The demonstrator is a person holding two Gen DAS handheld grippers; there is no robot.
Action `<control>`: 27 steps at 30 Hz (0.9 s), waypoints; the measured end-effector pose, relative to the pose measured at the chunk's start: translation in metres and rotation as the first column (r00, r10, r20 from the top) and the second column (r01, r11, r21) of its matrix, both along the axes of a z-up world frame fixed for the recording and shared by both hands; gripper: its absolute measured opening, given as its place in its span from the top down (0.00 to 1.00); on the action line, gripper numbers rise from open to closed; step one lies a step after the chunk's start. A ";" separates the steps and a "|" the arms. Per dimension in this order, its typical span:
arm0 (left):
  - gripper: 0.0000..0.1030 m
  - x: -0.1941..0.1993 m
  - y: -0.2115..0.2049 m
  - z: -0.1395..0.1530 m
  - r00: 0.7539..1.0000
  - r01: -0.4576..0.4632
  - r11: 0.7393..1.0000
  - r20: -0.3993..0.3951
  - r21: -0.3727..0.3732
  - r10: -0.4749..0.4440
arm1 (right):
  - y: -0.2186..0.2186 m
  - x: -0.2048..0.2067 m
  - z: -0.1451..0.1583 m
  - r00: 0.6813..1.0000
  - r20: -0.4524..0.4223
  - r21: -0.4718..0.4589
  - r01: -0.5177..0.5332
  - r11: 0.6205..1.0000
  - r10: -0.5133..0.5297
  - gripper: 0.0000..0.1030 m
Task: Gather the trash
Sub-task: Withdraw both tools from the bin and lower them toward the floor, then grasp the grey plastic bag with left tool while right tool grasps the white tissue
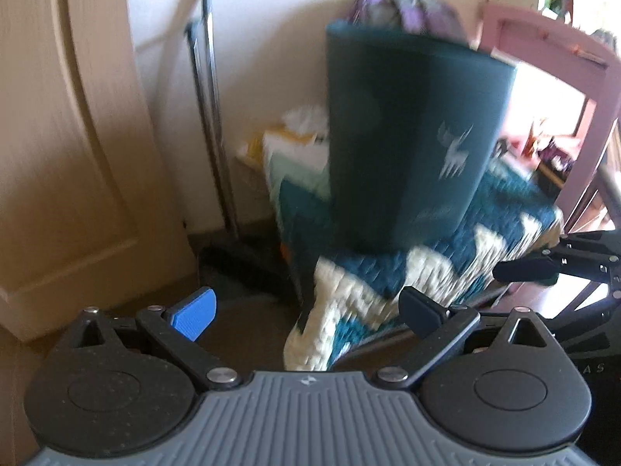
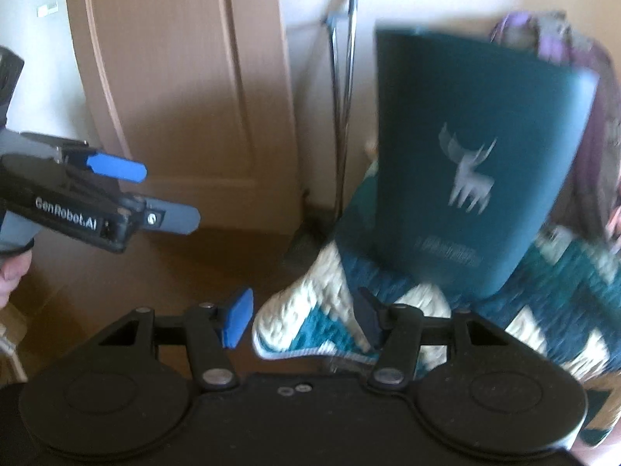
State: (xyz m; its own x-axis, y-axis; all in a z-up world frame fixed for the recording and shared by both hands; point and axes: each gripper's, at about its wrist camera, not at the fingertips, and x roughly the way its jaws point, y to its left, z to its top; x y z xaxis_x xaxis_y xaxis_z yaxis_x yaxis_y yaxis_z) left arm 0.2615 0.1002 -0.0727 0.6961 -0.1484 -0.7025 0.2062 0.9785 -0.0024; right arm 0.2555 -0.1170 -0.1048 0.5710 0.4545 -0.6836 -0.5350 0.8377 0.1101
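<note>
Blurring teal bag point(image 1: 407, 128), contents unclear

A dark teal paper bag point(image 1: 407, 136) stands upright on a teal-and-cream zigzag quilted blanket point(image 1: 388, 283) that hangs over the near edge of what lies under it. The bag point(image 2: 473, 155) leans slightly, its top tipping left in both views. Its near face carries a pale deer emblem with a line of blurred lettering below. The open mouth faces up, and purple-grey crumpled material point(image 1: 403, 7) shows just above and behind its rim; whether that is inside cannot be told.
</note>
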 end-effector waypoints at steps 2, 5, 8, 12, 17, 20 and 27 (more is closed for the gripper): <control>0.02 0.004 0.011 -0.026 0.999 -0.008 1.000 -0.040 -0.018 0.007 | 0.008 0.001 -0.026 0.998 -0.053 -0.006 -0.024 1.000 0.023 0.44; 0.02 0.011 0.026 -0.067 0.993 -0.012 0.999 -0.117 -0.029 0.008 | 0.021 0.002 -0.069 0.990 -0.128 -0.031 -0.058 0.998 0.054 0.44; 0.02 0.017 0.038 -0.115 0.981 -0.026 1.000 -0.192 0.004 0.026 | 0.032 -0.001 -0.114 0.975 -0.205 -0.071 -0.096 0.993 0.079 0.44; 0.02 0.022 0.055 -0.181 0.954 -0.046 0.999 -0.294 0.027 0.052 | 0.044 0.001 -0.171 0.945 -0.308 -0.112 -0.146 0.983 0.106 0.44; 0.02 0.031 0.076 -0.266 0.880 -0.127 0.992 -0.460 0.005 0.115 | 0.064 0.005 -0.232 0.907 -0.392 -0.183 -0.240 0.953 0.153 0.44; 0.02 0.034 0.088 -0.316 0.814 -0.194 0.981 -0.560 -0.014 0.153 | 0.077 0.007 -0.267 0.875 -0.437 -0.208 -0.325 0.922 0.210 0.44; 0.03 0.036 0.101 -0.413 0.669 -0.293 0.956 -0.719 -0.020 0.190 | 0.120 0.004 -0.340 0.779 -0.493 -0.260 -0.557 0.789 0.387 0.45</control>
State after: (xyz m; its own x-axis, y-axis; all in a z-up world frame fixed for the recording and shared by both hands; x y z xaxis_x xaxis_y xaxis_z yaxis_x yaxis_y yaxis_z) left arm 0.2977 0.2011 -0.4857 0.0290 -0.1673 -0.9855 -0.1501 0.9740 -0.1698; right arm 0.2593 0.0027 -0.4446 -0.0057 0.2538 -0.9672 -0.8513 0.5062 0.1379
